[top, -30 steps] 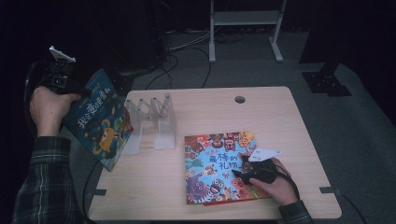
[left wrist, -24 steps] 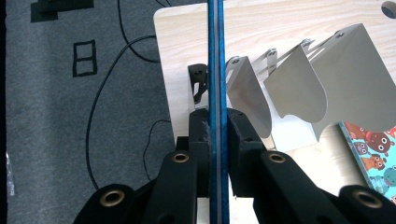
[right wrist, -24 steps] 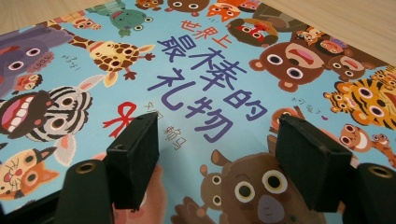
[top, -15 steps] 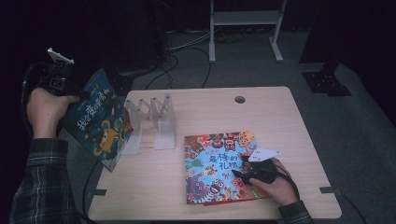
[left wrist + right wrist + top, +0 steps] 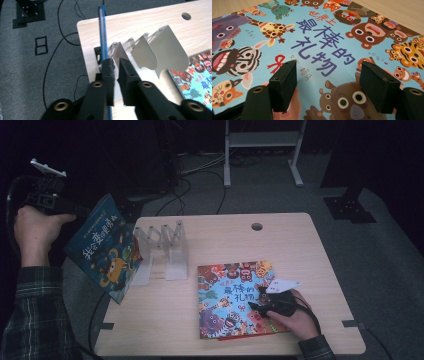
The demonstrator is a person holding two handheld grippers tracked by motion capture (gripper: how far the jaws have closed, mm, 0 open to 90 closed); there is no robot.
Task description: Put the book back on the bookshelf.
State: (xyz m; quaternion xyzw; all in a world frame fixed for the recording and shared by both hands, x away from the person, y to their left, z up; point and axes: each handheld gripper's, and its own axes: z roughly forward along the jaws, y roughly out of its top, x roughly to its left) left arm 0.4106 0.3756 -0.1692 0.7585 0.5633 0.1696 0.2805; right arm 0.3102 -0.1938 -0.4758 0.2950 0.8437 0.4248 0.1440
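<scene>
**Left gripper holds a picture book beside the rack; right gripper rests on a second book**

High view: the left gripper (image 5: pixel 75 211) is raised off the left edge of the desk (image 5: pixel 300 245), clamped on the top corner of a dark blue picture book (image 5: pixel 104 251). That book hangs tilted, its cover facing the camera, its lower corner out past the desk's left edge and its right side just beside the clear divider rack (image 5: pixel 162 250). The rack stands upright on the left half of the desk, its slots open.

Left gripper view: the two black jaws are closed on the book's thin edge (image 5: pixel 103 37) (seen edge-on as a blue line running up from between the pads), having just tightened a little further. Beyond them stand the rack's pale rounded dividers (image 5: pixel 160 50), with a corner of the other book at the right.

High view again: the second, light blue book (image 5: pixel 232 297), its cover crowded with cartoon animals, lies flat near the front right of the desk, well apart from the rack. The right gripper (image 5: pixel 257 302) rests over its right part, the person's hand behind it.

Right gripper view: the jaws stand apart, with nothing between the pads (image 5: pixel 283 82), just above the cover (image 5: pixel 319 37).
</scene>
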